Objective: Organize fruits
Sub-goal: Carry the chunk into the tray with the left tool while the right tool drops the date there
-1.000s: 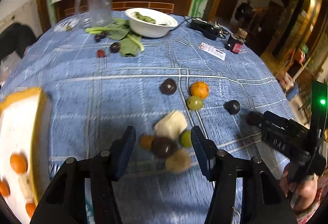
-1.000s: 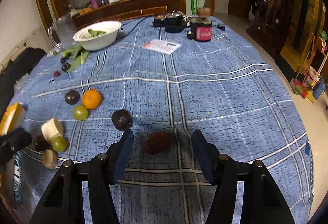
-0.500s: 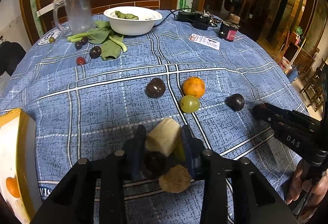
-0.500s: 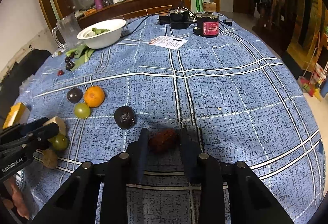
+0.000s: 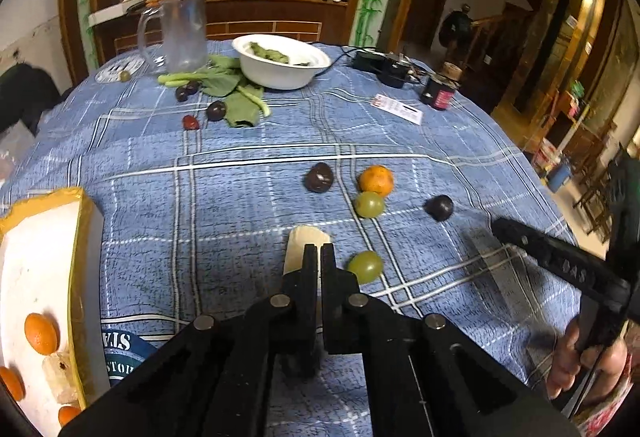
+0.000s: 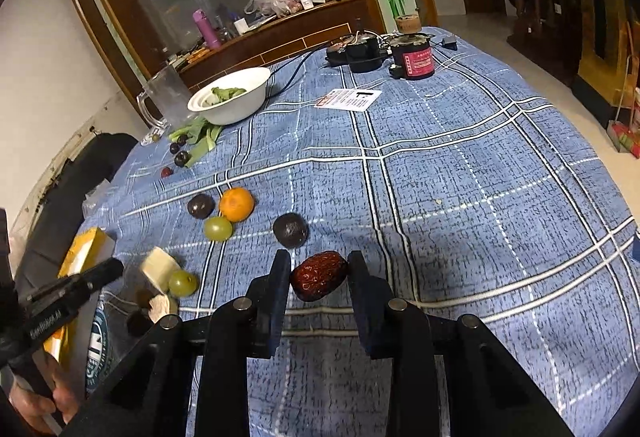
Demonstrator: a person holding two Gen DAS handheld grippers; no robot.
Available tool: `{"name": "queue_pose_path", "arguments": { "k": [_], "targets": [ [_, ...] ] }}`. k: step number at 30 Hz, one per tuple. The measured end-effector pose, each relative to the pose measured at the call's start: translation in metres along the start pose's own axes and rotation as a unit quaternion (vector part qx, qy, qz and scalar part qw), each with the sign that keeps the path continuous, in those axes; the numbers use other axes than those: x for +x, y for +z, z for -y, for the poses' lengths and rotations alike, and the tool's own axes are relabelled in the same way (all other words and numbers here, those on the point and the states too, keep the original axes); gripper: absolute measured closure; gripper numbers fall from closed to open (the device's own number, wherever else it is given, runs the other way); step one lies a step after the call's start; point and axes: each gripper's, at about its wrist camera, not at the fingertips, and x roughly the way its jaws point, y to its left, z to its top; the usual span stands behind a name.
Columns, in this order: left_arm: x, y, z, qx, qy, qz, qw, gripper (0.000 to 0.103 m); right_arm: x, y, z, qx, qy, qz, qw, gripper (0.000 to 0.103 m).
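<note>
We note the right tool [image 6: 318, 279] clamped on the red date [image 6: 319, 275], left tool [image 5: 319, 261] fully closed, empty; lift gently.

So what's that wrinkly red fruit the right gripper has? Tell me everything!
The red date is dark red-brown, oval, with wrinkled, shiny skin. It lies sideways between the right gripper's two black fingers, which press on both its ends. Under it is the blue checked tablecloth; whether it is lifted clear isn't certain.

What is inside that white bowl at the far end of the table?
Green leafy vegetables lie in the white bowl, bunched toward one side. The near wall hides the bottom, so anything beneath the leaves cannot be seen.
</note>
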Motion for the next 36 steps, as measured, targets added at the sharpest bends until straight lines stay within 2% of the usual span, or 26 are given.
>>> {"name": "queue_pose_path", "arguments": {
  "k": [1,2,3,5,12,14,16,23,29,33,36],
  "targets": [
    [0.001,0.001,-0.003,-0.007,-0.006,-0.004,0.9999,0.097,0.0,-0.001,0.0,0.0,-0.001,-0.001,1.0,0.072],
    [0.003,0.001,-0.005,-0.013,-0.011,-0.007,0.9998,0.087,0.001,-0.002,0.0,0.0,-0.001,-0.003,1.0,0.072],
    [0.008,0.002,-0.006,-0.014,-0.01,-0.012,0.9998,0.07,0.001,-0.003,0.0,0.001,0.0,-0.004,1.0,0.072],
    [0.014,0.002,-0.004,-0.007,-0.001,-0.011,0.9999,0.056,0.002,-0.005,0.0,0.003,0.002,-0.004,1.0,0.072],
    [0.063,-0.003,0.012,0.053,0.046,-0.069,0.9952,0.058,0.01,-0.007,0.007,0.011,0.011,-0.011,1.0,0.072],
    [0.061,-0.005,0.017,0.071,0.054,-0.054,0.9946,0.072,0.012,-0.007,0.012,0.016,0.012,-0.015,1.0,0.072],
    [0.058,-0.006,0.019,0.07,0.053,-0.051,0.9948,0.072,0.016,-0.007,0.018,0.029,0.017,-0.022,0.999,0.072],
    [0.016,-0.006,0.015,0.04,0.039,-0.01,0.9984,0.072,0.02,-0.007,0.033,0.065,0.045,-0.03,0.996,0.072],
    [-0.03,-0.013,0.0,-0.001,0.031,0.028,0.9991,0.072,0.022,-0.01,0.007,-0.009,-0.012,-0.027,1.0,0.073],
    [-0.066,-0.023,-0.022,-0.019,0.053,0.049,0.9972,0.072,0.018,-0.011,-0.003,-0.036,-0.036,-0.021,0.998,0.073],
    [-0.086,-0.032,-0.044,-0.032,0.076,0.057,0.995,0.072,0.0,-0.011,-0.012,-0.024,-0.019,-0.011,0.999,0.073]
  ]
}}
